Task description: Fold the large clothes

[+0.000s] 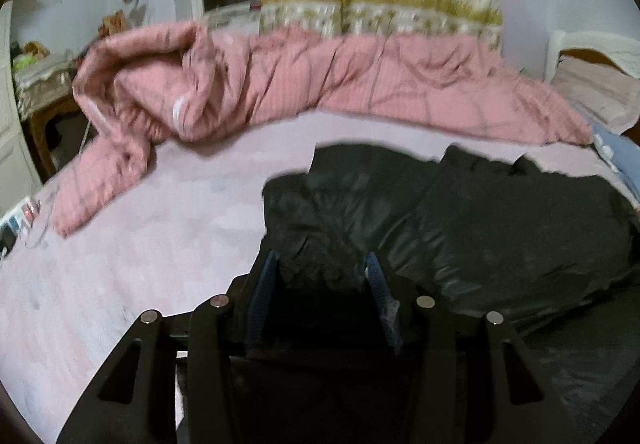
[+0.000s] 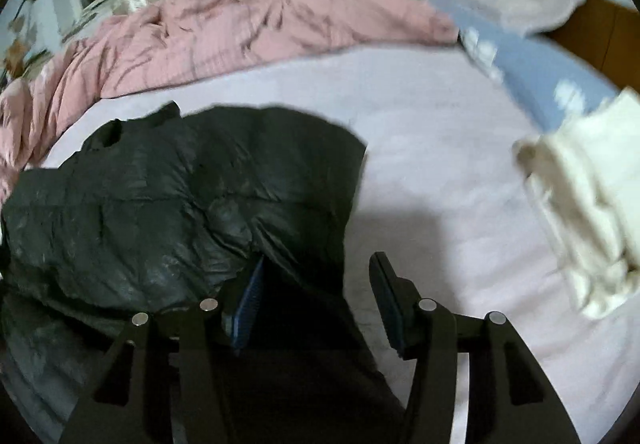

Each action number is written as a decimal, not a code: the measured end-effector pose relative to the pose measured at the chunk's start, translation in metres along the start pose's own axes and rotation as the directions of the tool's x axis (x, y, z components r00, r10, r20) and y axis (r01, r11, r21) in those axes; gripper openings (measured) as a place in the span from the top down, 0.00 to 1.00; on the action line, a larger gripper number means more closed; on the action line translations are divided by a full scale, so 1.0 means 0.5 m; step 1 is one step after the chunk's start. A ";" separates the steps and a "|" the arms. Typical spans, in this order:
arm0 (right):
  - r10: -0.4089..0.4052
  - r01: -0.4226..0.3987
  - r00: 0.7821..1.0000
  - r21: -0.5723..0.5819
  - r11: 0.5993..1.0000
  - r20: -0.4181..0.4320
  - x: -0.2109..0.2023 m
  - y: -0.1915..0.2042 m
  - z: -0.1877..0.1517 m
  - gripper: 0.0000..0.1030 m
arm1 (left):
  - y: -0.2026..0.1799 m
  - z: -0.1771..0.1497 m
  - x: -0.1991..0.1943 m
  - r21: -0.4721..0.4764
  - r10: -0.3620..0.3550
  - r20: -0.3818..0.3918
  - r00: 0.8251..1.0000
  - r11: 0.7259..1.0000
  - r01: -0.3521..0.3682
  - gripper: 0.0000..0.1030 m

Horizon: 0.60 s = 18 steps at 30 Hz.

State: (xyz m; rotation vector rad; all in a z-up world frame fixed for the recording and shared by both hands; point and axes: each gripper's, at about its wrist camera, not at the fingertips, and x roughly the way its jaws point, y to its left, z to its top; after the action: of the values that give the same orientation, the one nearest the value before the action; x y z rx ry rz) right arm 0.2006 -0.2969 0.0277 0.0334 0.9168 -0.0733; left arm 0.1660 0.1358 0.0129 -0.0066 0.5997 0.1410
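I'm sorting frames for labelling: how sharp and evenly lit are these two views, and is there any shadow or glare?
Left wrist view: fisheye bending, dim light, pink quilt motion-smeared, soft sheen on the black jacket. Right wrist view: blurrier, the cream garment streaked, a dark shadow on the bedsheet beside the jacket.

One black puffer jacket (image 1: 500,228), one pink quilt (image 1: 320,84), one folded white garment (image 2: 588,228), two tools (image 1: 322,276) (image 2: 320,276), one bed (image 2: 440,148).

light: dim, soft indoor | blur: motion smear, both views | edges: fisheye bend, dark vignette
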 end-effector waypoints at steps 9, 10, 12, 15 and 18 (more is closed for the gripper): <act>0.137 -0.130 0.948 -0.043 0.991 0.287 -0.197 0.016 -0.056 0.33 | -0.012 0.013 -0.166 0.001 -0.057 0.195 0.979 0.998 0.057 0.39; 0.165 -0.163 0.934 -0.033 0.986 0.317 -0.217 0.018 -0.062 0.24 | -0.015 0.013 -0.188 0.010 -0.060 0.223 0.973 0.998 0.059 0.34; 0.212 -0.228 0.897 -0.005 0.974 0.387 -0.263 0.017 -0.090 0.15 | -0.022 0.011 -0.232 0.025 -0.069 0.280 0.958 0.998 0.065 0.23; 0.225 -0.256 0.865 0.008 0.967 0.449 -0.308 0.021 -0.136 0.14 | -0.023 0.008 -0.280 0.011 -0.136 0.288 0.948 0.990 0.139 0.19; 0.171 -0.202 0.853 0.010 0.979 0.493 -0.341 0.026 -0.192 0.06 | -0.020 -0.016 -0.322 -0.016 -0.174 0.305 0.936 0.982 0.188 0.06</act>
State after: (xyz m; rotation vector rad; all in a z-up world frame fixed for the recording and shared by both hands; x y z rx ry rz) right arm 0.0225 -0.2700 0.1046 0.1555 0.3952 0.0707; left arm 0.0318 0.1044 0.0966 -0.0821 0.2863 -0.0246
